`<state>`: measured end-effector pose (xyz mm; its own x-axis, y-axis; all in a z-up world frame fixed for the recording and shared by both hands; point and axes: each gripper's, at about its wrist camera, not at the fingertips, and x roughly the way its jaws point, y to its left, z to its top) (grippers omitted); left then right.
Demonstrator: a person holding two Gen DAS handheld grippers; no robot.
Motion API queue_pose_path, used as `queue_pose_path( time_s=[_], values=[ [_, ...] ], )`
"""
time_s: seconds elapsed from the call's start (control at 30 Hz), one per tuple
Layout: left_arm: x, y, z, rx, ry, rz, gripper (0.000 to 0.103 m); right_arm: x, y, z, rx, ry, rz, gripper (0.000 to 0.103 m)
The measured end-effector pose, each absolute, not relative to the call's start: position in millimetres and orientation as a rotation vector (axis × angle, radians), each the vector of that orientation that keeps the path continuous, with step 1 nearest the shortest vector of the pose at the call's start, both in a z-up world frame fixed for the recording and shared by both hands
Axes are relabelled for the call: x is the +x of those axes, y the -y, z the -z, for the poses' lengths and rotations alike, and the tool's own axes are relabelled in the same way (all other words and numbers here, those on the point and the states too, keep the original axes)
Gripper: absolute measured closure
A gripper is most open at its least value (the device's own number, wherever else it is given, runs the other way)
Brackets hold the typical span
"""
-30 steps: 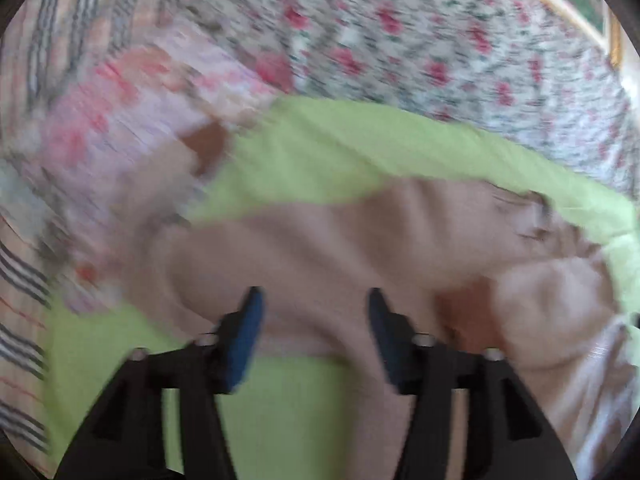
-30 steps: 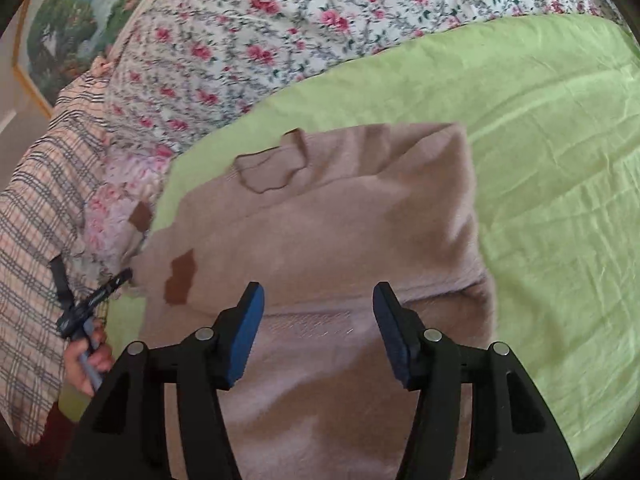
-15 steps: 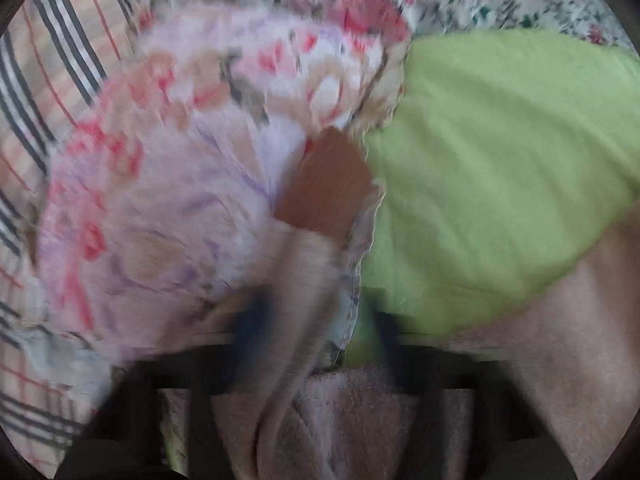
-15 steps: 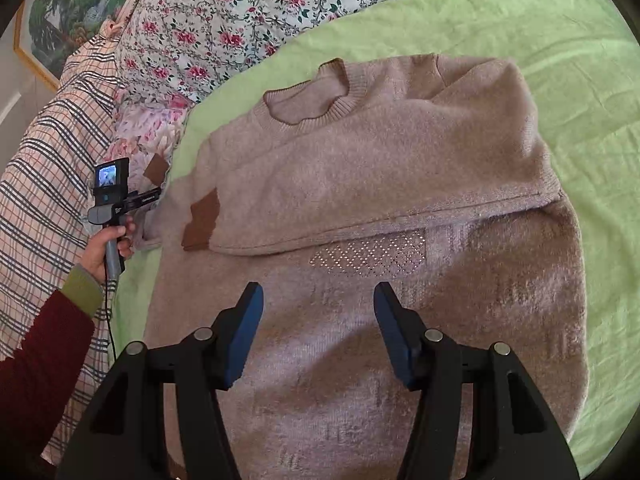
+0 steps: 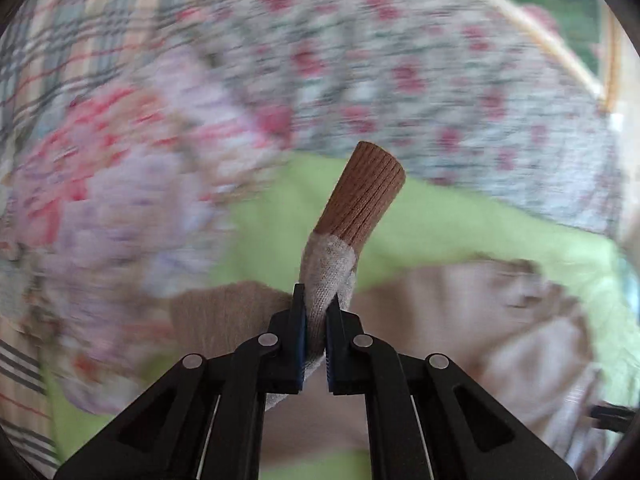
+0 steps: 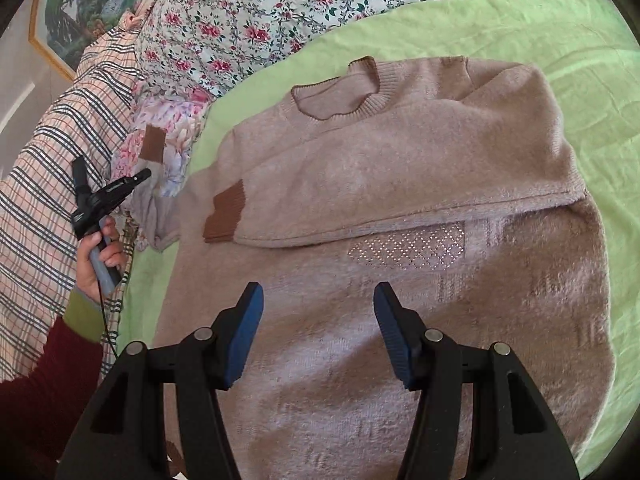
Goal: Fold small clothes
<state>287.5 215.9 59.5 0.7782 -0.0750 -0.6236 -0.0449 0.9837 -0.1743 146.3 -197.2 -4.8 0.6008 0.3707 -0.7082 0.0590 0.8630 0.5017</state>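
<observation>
My left gripper point(image 5: 316, 320) clamped on the sweater sleeve point(image 5: 332, 276), brown cuff point(image 5: 362, 192) sticking up toward 12 o'clock, my right gripper point(image 6: 318, 336) spread wide and empty above the beige sweater point(image 6: 400, 184), laid flat on the green sheet point(image 6: 540, 24), neckline at 12 o'clock, floral pillow point(image 6: 248, 12) at 11 o'clock

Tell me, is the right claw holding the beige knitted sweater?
No, the right claw hovers open above the beige knitted sweater, gripping nothing.
</observation>
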Motion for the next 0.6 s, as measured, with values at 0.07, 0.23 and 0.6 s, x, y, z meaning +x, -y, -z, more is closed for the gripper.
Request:
queue_pose_path(
  time_s=[0.07, 0.23, 0.6],
  values=[
    [278.4, -179.5, -64.1, -0.184, -0.663, 0.113, 0.098, 144.1, 200.1, 4.5, 0.529, -0.911, -0.179, 0.044],
    [273.1, -68.1, -60.9, -0.157, -0.667, 0.343, 0.097, 138.5, 213.5, 4.7, 0.552, -0.900, -0.146, 0.044],
    [310.4, 79.4, 8.0, -0.060, -0.824, 0.511, 0.095, 138.6, 246.5, 13.6, 0.615, -0.876, -0.078, 0.044]
  ],
)
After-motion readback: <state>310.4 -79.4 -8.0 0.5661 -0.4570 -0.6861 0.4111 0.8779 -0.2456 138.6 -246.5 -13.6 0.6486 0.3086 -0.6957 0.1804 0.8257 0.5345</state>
